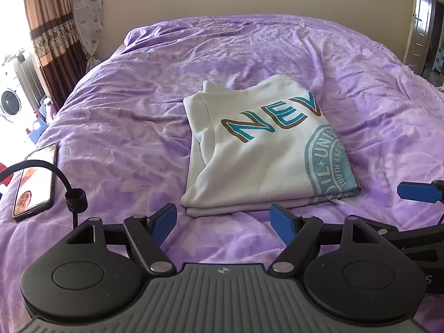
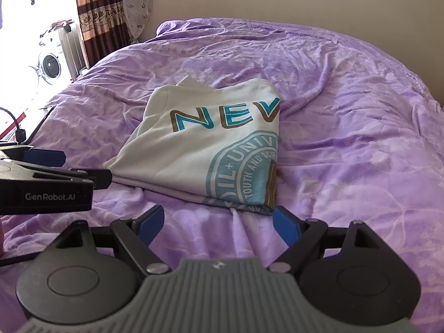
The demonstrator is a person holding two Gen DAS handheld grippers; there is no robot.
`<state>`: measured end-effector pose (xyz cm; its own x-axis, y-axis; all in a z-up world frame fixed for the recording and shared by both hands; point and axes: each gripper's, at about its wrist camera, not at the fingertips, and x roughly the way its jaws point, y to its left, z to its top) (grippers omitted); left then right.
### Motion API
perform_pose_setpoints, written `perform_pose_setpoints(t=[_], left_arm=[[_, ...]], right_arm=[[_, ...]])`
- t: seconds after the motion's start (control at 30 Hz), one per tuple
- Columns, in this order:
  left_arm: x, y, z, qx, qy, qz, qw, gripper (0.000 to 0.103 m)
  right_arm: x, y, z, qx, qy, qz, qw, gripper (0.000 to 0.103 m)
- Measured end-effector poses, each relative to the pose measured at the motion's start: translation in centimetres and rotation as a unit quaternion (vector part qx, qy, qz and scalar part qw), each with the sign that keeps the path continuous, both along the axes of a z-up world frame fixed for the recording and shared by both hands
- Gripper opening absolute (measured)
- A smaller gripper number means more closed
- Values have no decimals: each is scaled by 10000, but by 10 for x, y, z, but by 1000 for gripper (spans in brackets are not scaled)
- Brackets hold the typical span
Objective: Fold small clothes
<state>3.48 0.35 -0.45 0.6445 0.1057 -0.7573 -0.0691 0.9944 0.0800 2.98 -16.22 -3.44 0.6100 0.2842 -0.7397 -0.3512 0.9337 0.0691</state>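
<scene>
A white T-shirt (image 1: 260, 149) with teal "NEV" lettering and a round teal seal lies folded into a rectangle on the purple bedspread (image 1: 125, 105). My left gripper (image 1: 223, 222) hovers just short of the shirt's near edge, open, with nothing between its blue pads. In the right wrist view the same shirt (image 2: 199, 144) lies ahead, and my right gripper (image 2: 219, 224) is open and empty at its near right corner. The left gripper's body (image 2: 47, 183) shows at the left edge of that view. One blue finger of the right gripper (image 1: 416, 191) reaches into the left wrist view.
A phone (image 1: 36, 180) with a lit screen lies on the bedspread at the left, beside a black cable (image 1: 41, 166). Curtains (image 1: 52, 27) and a washing machine (image 1: 11, 102) stand past the bed's left side. A wall runs behind the bed and a door (image 1: 421, 19) is at the right.
</scene>
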Motion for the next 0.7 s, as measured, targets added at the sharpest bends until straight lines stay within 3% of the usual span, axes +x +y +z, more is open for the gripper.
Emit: perform_pose_setpoints(t=[0.7], left_arm=[[0, 1, 1, 39, -27, 3, 10000, 89]], right_arm=[[3, 1, -1, -6, 59, 74, 10000, 81]])
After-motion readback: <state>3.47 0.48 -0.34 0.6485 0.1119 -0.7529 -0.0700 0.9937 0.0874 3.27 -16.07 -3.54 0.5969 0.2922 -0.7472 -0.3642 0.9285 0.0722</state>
